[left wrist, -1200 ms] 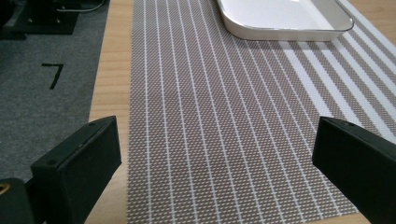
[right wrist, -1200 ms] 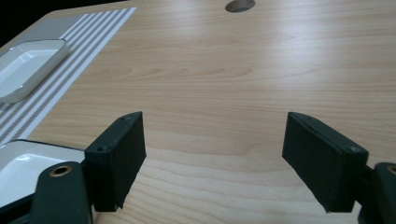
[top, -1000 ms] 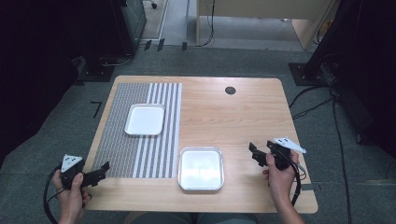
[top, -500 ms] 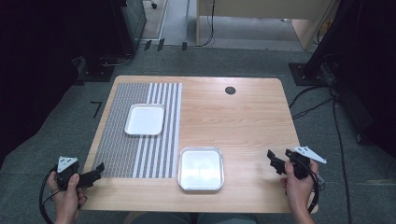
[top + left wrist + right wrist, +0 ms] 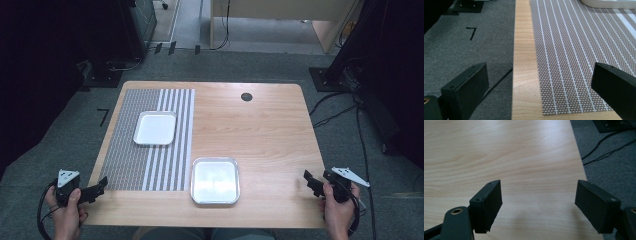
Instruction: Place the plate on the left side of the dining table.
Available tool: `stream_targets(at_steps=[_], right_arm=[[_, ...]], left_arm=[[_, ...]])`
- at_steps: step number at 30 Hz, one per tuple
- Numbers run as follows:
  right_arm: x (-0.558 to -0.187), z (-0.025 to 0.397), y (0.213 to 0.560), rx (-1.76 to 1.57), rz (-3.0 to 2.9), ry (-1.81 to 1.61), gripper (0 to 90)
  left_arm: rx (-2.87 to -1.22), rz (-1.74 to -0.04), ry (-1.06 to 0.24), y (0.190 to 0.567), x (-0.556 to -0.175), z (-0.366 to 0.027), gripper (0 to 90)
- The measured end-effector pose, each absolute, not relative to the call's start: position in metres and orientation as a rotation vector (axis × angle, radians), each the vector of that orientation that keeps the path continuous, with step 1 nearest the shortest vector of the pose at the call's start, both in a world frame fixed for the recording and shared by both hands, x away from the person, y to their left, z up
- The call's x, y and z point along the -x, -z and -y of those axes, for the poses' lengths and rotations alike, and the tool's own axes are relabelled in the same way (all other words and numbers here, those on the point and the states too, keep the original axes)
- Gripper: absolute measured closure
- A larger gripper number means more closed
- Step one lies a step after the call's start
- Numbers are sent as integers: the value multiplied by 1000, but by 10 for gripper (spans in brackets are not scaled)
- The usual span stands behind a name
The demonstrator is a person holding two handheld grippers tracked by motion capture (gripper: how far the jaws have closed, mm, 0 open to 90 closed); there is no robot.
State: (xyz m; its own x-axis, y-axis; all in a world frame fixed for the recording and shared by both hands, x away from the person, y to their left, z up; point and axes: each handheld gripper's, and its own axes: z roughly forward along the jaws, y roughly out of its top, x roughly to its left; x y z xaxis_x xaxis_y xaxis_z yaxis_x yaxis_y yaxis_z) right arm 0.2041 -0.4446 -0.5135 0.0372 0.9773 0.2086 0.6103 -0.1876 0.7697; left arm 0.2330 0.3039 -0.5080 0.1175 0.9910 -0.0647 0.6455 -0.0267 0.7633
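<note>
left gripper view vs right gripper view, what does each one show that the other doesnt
The left gripper view alone has the striped mat, the edge of a white tray at the top, and a black mark on the carpet beside the table's side edge. The right gripper view alone has bare wood with no mat, plus dark cables on the floor past the table's other edge. Both share the wooden table, grey carpet, and an open claw holding nothing: the left claw and the right claw.
</note>
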Motion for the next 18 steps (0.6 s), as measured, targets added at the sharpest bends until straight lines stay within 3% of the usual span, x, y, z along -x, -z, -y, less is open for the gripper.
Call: stream_targets(at_steps=[18], right_arm=[[-196,439,524,-1785,-1693,-845,200]], left_arm=[[-1836,-1629,-633,519,-238,-298,11]])
